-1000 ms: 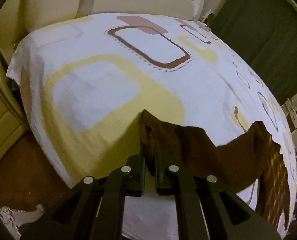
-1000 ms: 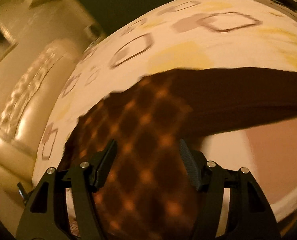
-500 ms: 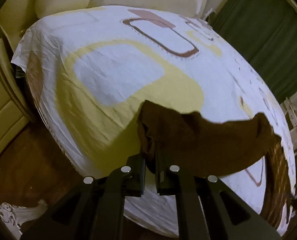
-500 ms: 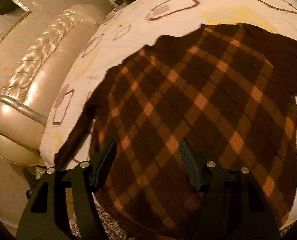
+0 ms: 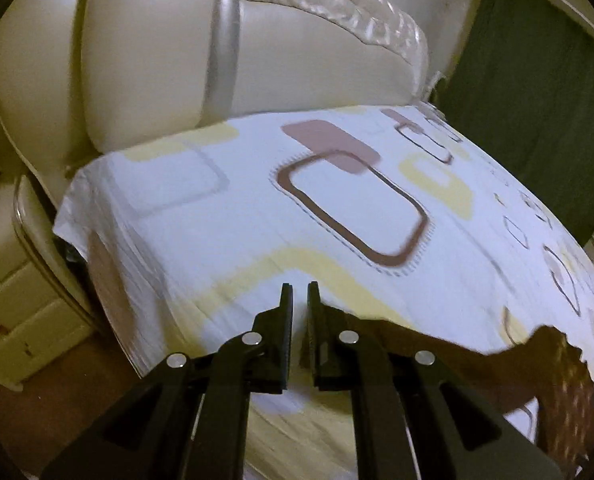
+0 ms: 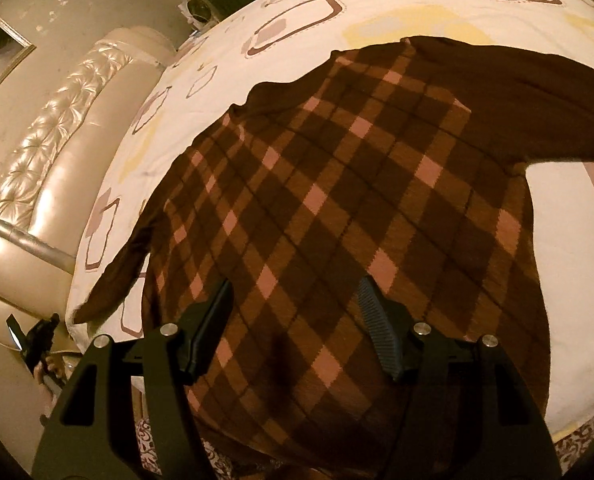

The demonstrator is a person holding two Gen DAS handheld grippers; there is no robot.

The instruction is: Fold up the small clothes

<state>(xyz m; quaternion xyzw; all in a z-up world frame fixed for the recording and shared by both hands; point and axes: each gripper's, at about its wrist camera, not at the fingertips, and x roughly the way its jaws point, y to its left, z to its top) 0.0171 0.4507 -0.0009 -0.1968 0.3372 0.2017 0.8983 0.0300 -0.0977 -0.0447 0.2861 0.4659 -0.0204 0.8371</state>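
A small brown sweater with an orange and pink diamond pattern (image 6: 337,208) lies spread on the bed. Its plain brown sleeves reach out to the left (image 6: 117,276) and to the upper right (image 6: 517,92). My right gripper (image 6: 297,320) is open and empty, hovering over the sweater's lower body. In the left wrist view my left gripper (image 5: 299,312) has its jaws a narrow gap apart with nothing between them; a brown sleeve (image 5: 437,356) lies just to its right, with the patterned body (image 5: 569,396) at the far right.
The bed sheet (image 5: 337,208) is white with yellow and brown rounded squares. A cream padded headboard (image 5: 257,40) stands behind it. A cream bedside cabinet (image 5: 17,320) is at the left, a dark green curtain (image 5: 537,80) at the right.
My left gripper has let go of the sleeve, opened slightly and tilted up toward the headboard. The sweater has settled flat on the bed. My right gripper stays open above it.
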